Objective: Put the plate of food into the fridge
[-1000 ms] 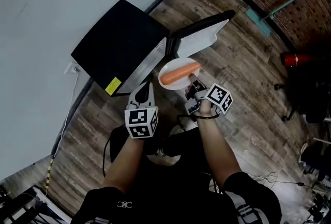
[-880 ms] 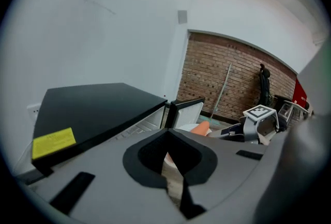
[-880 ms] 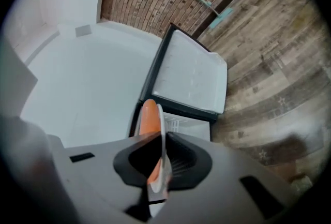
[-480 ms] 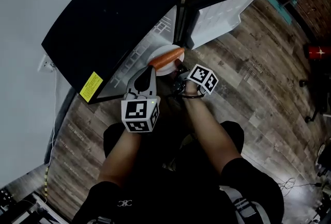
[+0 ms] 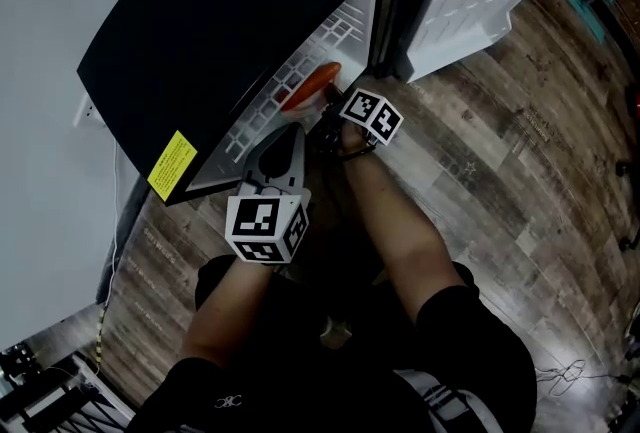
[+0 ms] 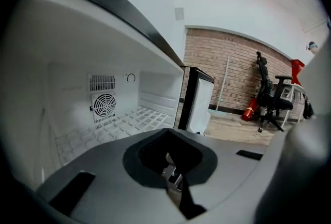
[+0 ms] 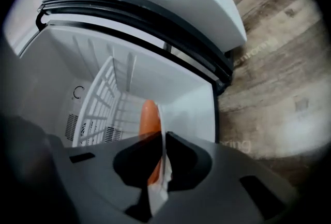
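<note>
Clamping the plate point(image 7: 164, 163) rim, right claw point(image 7: 162, 140) hangs within fridge point(image 7: 194, 106) opening.

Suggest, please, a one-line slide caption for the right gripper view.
Right hand-held gripper grips a white plate bearing a carrot at the open fridge, its grid shelf beyond.

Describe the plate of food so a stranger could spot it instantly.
Find the black fridge, its door open. At its mouth, the right hand-held gripper pinches a white plate by the rim. It alone carries a long orange piece of food.
</note>
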